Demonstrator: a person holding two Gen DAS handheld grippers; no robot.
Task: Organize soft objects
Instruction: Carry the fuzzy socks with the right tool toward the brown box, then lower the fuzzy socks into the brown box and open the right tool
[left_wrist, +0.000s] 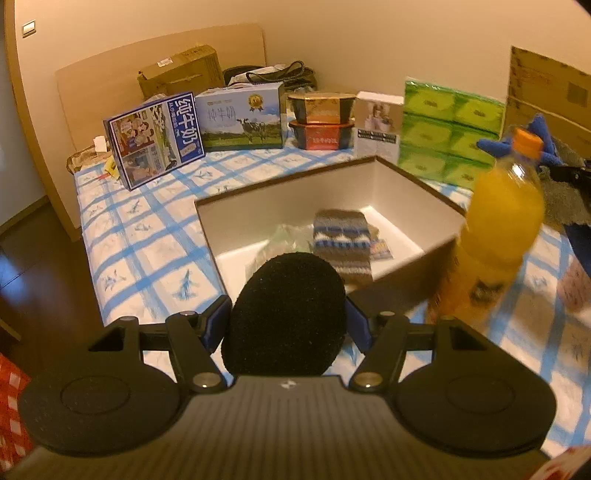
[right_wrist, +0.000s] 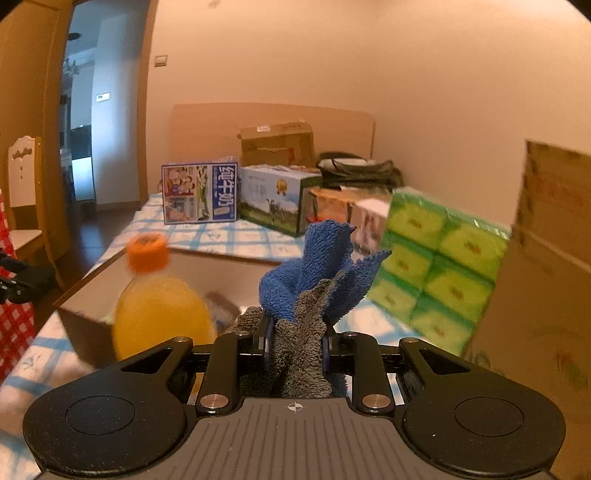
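Both tongs are loaded: the left gripper has its blue pads pressed on either side of a black sponge-like pad, and the right gripper is clamped on a bunched blue-and-grey cloth that stands up out of its jaws. From the left hand's view, the open box sits just ahead at twelve o'clock on the blue checked bedspread, and a striped knitted sock with some crinkled clear wrapping beside it already lies on its floor. An orange juice bottle stands upright hard by the box's near corner, at about two o'clock from the left hand and ten o'clock from the right. Further back, at one o'clock, a green tissue pack leans by the wall, and milk cartons line the far edge at eleven. I judge this the carrying step, with two soft things on their way to the box. Next, each hand needs to come over the rim and let go, and the right one must pass the bottle without knocking it; the floppy cloth could snag on the cap.
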